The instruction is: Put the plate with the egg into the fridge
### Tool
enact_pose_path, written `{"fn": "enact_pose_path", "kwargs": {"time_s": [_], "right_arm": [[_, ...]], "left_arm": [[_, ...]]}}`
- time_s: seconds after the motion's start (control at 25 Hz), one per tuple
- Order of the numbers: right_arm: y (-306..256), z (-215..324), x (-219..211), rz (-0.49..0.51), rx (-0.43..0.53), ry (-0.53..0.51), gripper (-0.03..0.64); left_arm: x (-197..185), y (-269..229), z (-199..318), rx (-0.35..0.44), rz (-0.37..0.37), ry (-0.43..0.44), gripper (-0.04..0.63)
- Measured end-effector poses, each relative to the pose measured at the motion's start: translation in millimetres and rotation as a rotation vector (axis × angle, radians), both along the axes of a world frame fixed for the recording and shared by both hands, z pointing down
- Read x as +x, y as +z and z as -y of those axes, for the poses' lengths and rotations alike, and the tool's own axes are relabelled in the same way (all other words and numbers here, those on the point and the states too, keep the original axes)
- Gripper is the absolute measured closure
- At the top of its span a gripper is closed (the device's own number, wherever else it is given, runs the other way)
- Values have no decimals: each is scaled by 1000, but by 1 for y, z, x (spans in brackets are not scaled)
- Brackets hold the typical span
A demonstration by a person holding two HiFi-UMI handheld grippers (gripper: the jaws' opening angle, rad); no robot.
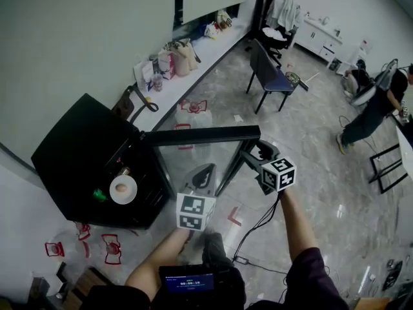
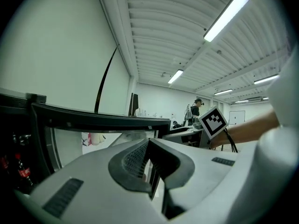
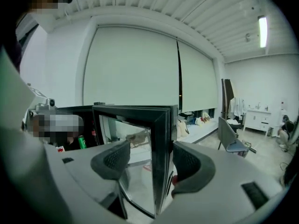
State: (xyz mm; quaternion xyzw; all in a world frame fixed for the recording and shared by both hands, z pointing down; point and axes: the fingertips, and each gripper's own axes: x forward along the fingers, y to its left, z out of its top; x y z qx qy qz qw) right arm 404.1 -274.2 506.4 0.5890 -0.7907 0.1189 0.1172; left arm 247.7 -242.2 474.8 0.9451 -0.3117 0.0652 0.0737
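Egg (image 1: 120,188) on plate (image 1: 131,197) inside fridge (image 1: 77,154)

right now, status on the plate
Left gripper shut, empty. Right gripper open, fingers astride the fridge door edge. Plate with egg already inside fridge. Door open.

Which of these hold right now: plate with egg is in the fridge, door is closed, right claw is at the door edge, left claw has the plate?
1. The plate with the egg sits inside the fridge. True.
2. The door is closed. False: it stands open.
3. The jaws of the right claw straddle the door's edge. True.
4. The left claw holds the plate. False: its jaws are together on nothing.
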Motion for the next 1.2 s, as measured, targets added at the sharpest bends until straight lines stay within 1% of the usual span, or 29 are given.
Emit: {"fn": "enact_pose_path", "kwargs": {"time_s": [0.12,0.24,0.36,0.48,0.6,0.72,0.84,1.0,1.2], "right_arm": [[-2,-38,-15,11,4,42,330],[-3,-73,-36,16,1,49,330],[-4,-104,-56,16,41,56,330],[-5,-137,-79,34,72,36,330],[-8,-163,-99,23,92,-20,331],[-10,-186,-124,16,96,-93,331],[-10,-206,-146,14,106,-168,331],[-8,-226,-178,38,113,-257,331],[-12,-250,-230,64,89,-369,331]], "left_arm": [[-13,2,-32,-7,-4,18,586],[-19,5,-57,-6,2,30,586],[-23,7,-74,-20,-9,20,586],[-29,7,-97,-22,-11,1,586],[-37,7,-115,-19,-3,-30,586],[-54,7,-130,-13,7,-80,586],[-76,10,-142,-7,24,-146,586],[-110,17,-153,-11,34,-222,586],[-154,20,-159,-14,31,-301,586]]}}
